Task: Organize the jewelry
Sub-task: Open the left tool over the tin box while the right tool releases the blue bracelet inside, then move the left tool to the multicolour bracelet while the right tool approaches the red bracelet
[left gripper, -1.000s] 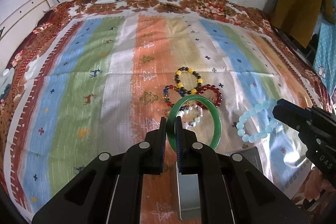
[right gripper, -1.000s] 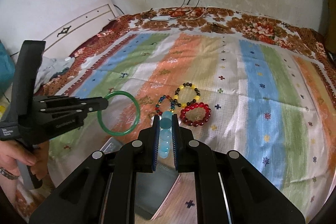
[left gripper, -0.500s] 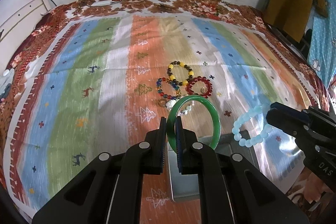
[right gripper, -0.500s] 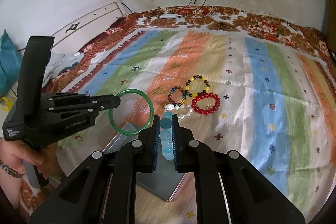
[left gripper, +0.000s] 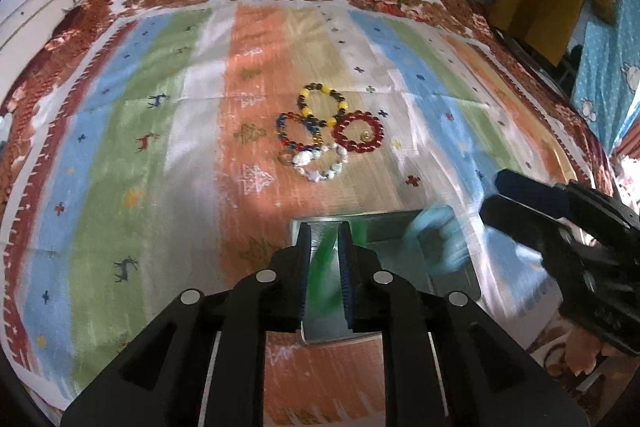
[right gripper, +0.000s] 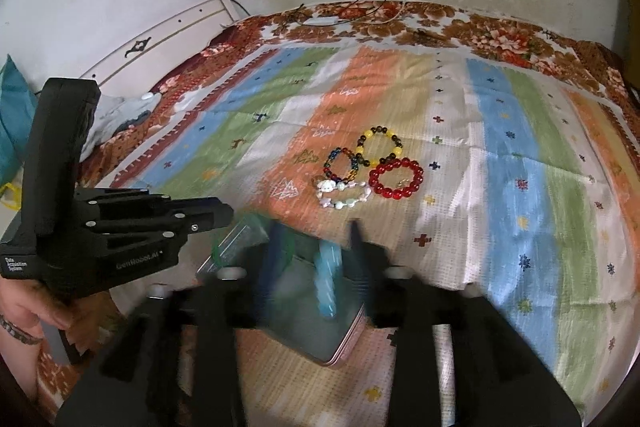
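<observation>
A: Why are both grippers hanging over that grey tray at the near edge of the bed?

B: It looks like the drop-off spot. The left gripper sits right above it with the green bangle between its jaws, which are just beginning to part. The gap is narrow, and the bangle is a green smear that seems to be slipping down, so I judge it is being let go rather than gripped.

A: And the right gripper?

B: Its jaws are opening too, by now fairly wide. The pale blue bracelet hangs between them over the tray, clear of both pads as far as the blur allows, so it looks released as well.

A: So 2 pieces go in at once?

B: That is my reading: each hand brings 1 piece, and the tray gathers them.

A: What is left?

B: 4 bracelets in a touching cluster farther up the bed: a yellow-and-dark one, a multicolour one, a red one, and a white one. They are well apart from the tray and untouched.

A: Any risk?

B: A bangle landing on its edge could roll off the shallow tray.
</observation>
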Tool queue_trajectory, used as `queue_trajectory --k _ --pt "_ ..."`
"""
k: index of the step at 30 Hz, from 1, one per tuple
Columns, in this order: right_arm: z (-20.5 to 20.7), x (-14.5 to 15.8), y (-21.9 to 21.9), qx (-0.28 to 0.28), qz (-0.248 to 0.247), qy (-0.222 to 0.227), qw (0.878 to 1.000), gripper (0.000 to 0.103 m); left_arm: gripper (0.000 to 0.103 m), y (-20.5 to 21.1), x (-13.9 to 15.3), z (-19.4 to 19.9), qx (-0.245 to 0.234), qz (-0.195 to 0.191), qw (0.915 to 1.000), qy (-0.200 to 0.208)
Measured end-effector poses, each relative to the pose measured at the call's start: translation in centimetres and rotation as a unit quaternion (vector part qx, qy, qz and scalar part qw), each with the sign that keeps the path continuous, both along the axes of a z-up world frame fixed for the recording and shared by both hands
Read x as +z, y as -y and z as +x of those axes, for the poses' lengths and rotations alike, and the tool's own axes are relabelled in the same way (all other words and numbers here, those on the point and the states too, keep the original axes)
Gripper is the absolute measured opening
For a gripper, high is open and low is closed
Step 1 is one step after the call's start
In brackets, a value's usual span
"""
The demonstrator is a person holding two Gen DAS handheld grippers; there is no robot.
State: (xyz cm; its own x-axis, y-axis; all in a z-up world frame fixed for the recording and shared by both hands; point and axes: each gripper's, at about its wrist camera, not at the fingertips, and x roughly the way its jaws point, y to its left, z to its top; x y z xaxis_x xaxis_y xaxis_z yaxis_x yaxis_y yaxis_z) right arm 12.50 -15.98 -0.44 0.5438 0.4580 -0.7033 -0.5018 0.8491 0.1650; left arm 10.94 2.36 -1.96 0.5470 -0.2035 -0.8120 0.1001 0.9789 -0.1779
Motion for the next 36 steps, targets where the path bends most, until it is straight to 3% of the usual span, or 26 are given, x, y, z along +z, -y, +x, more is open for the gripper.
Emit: queue_trajectory --k 2,8,16,36 --pt "0.2 0.0 0.2 -0.004 0.002 -0.003 1.000 0.041 0.029 -0.5 0.2 0.1 0.009 -0.004 0.9999 0.003" --pt "1.2 -0.9 0.9 -0.016 0.002 -0.025 1.000 0.041 0.043 -1.7 0.1 0.5 0.035 -0.002 0.9994 0.001" --pt "2.6 -1.8 1.3 -0.026 -0.004 -0.039 0.999 0.042 0.052 -2.8 -0.3 2.1 0.053 0.000 0.9985 -0.010" --pt "7.8 -3.0 2.2 -0.056 -0.019 -0.053 0.997 0.049 0.060 -2.9 -1.5 6.8 0.053 0.041 0.9974 -0.027"
